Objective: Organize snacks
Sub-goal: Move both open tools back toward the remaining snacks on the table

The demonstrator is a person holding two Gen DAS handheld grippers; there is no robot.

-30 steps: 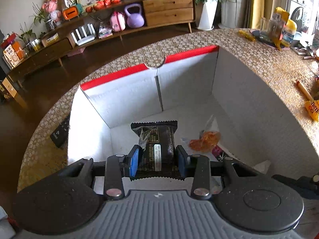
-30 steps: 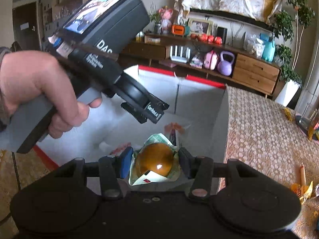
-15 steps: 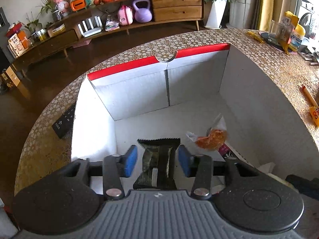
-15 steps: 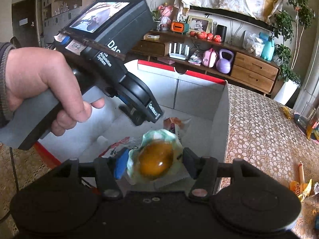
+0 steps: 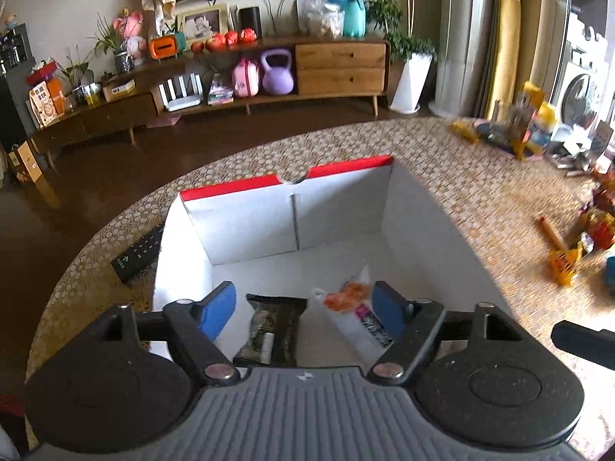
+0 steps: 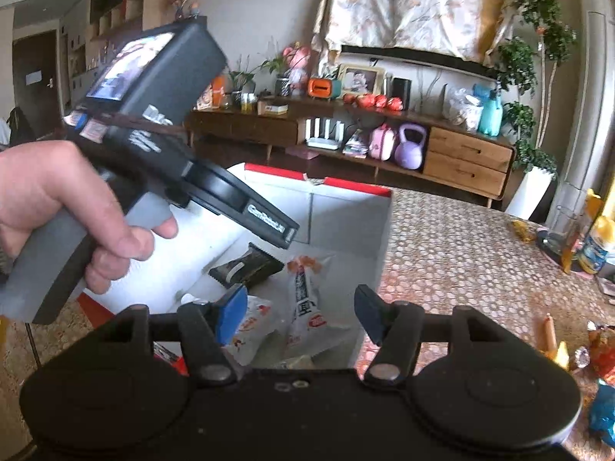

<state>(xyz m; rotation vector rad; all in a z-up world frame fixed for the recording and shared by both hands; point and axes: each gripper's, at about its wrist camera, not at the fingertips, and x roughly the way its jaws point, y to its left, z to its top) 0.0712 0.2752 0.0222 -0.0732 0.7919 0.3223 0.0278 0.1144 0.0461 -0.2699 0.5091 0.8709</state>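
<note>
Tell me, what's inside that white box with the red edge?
In the white box: a dark snack packet, a clear bag of orange snacks and white packets. The near corner is hidden behind the hand-held grippers.

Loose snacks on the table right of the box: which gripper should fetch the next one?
Right, probably. Both grippers are open and empty over the box, but the loose snacks lie on the right gripper side; the left gripper would have to cross over.
</note>
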